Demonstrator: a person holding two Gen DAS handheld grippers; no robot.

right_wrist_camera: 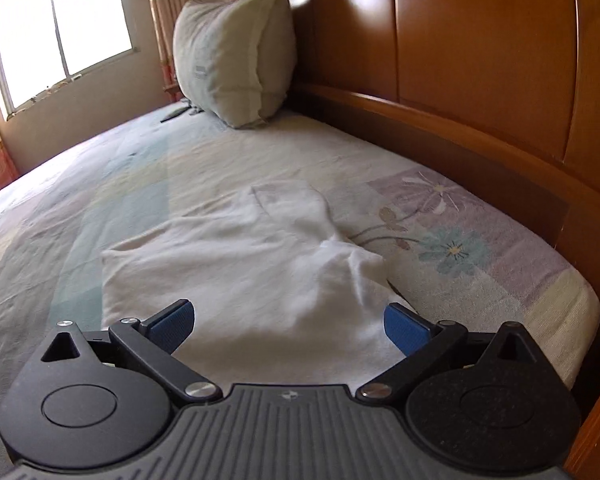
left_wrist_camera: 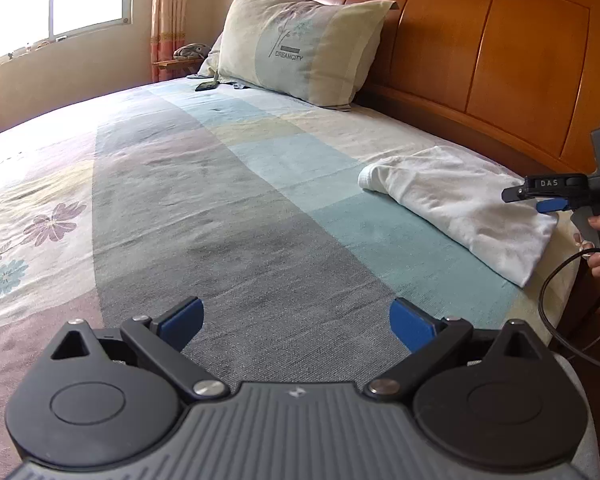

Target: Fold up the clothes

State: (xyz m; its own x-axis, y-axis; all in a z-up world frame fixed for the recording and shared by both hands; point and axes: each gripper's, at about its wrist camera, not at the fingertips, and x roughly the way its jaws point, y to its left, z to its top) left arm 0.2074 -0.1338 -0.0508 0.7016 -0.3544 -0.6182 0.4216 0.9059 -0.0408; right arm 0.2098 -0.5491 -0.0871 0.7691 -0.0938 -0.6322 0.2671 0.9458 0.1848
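Right wrist view is showing the right gripper [right_wrist_camera: 288, 326] hovering with jaws spread wide and empty, the folded white garment [right_wrist_camera: 240, 264] lying just ahead and below on the bed [right_wrist_camera: 500, 280]. The left gripper [left_wrist_camera: 296, 326] is likewise gaping over bare bedspread, the garment off to its right. A careless pinch of only the top layer is risking pulling the fold apart.

The headboard [right_wrist_camera: 480, 60] is glossy varnished wood that throws back the window light, while the bedsheet [left_wrist_camera: 228, 216] is matt woven cloth with a faintly rough weave. The folded white garment [right_wrist_camera: 240, 264] looks like soft, matt knit cotton. The left gripper [left_wrist_camera: 296, 322] is matt black plastic with shiny metal rivets.
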